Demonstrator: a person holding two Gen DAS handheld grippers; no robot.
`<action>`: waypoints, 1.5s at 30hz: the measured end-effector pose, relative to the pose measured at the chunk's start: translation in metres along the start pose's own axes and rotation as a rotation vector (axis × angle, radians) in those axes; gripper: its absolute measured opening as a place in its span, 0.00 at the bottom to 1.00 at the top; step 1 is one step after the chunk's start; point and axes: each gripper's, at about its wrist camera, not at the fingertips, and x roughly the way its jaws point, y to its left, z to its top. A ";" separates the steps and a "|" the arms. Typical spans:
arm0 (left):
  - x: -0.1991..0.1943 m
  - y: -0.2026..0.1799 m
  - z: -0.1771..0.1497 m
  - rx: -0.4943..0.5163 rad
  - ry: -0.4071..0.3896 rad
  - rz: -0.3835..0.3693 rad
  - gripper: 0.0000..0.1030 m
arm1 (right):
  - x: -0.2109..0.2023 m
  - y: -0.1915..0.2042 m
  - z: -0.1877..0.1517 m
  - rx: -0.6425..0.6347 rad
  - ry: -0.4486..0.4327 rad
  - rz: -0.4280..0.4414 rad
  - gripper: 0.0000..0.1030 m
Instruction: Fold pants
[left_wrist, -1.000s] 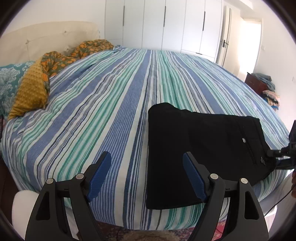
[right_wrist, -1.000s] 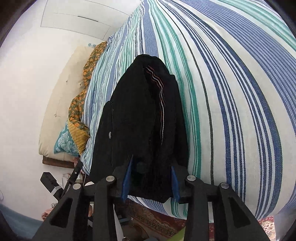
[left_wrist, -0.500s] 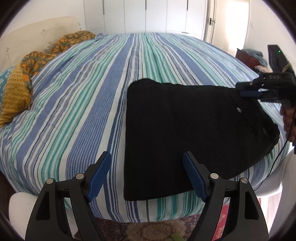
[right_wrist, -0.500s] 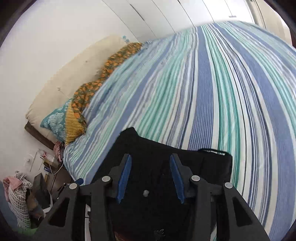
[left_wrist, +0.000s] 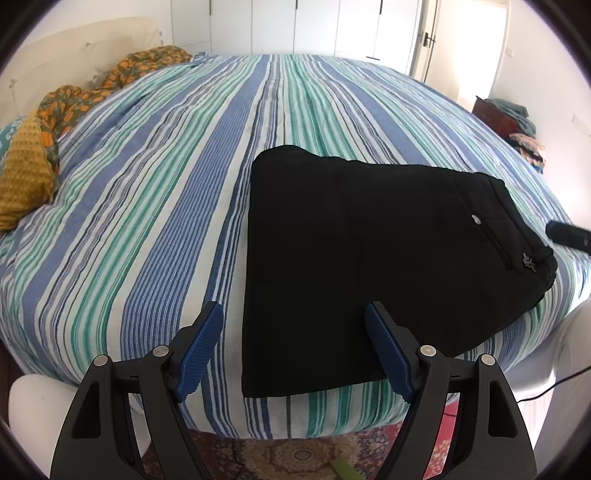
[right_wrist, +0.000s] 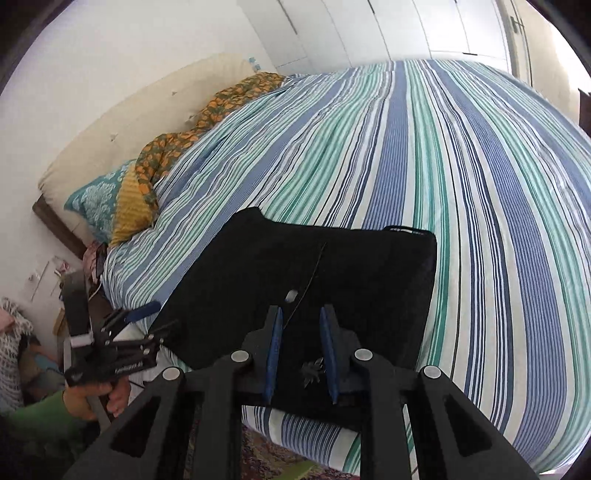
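Observation:
Black pants (left_wrist: 369, 251) lie folded flat near the front edge of the striped bed (left_wrist: 147, 206). They also show in the right wrist view (right_wrist: 314, 269), waistband end toward that camera. My left gripper (left_wrist: 293, 328) is open and empty, above the pants' folded end by the bed edge. My right gripper (right_wrist: 301, 334) is narrowly open over the waistband and holds nothing. The left gripper also shows at the left of the right wrist view (right_wrist: 144, 325).
Orange floral and yellow pillows (left_wrist: 44, 140) lie at the bed's head, with a teal one (right_wrist: 96, 203) beside them. White wardrobes (left_wrist: 314, 26) stand behind the bed. A dark cabinet with folded cloth (left_wrist: 513, 125) stands at the right. A patterned rug (left_wrist: 295, 454) covers the floor.
My right gripper let go of the lifted waistband end; the pants dropped flat on the bed. The right gripper has drawn back to the bed edge. The left gripper stayed open.

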 end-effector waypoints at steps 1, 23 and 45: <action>0.000 0.000 0.000 0.001 0.001 0.001 0.78 | -0.001 0.004 -0.008 -0.016 0.006 -0.004 0.22; 0.004 0.005 -0.001 -0.021 0.026 -0.007 0.80 | 0.025 -0.005 -0.063 0.061 0.041 -0.051 0.22; 0.043 0.098 0.036 -0.376 0.217 -0.288 0.82 | -0.011 -0.138 -0.027 0.515 0.035 0.185 0.64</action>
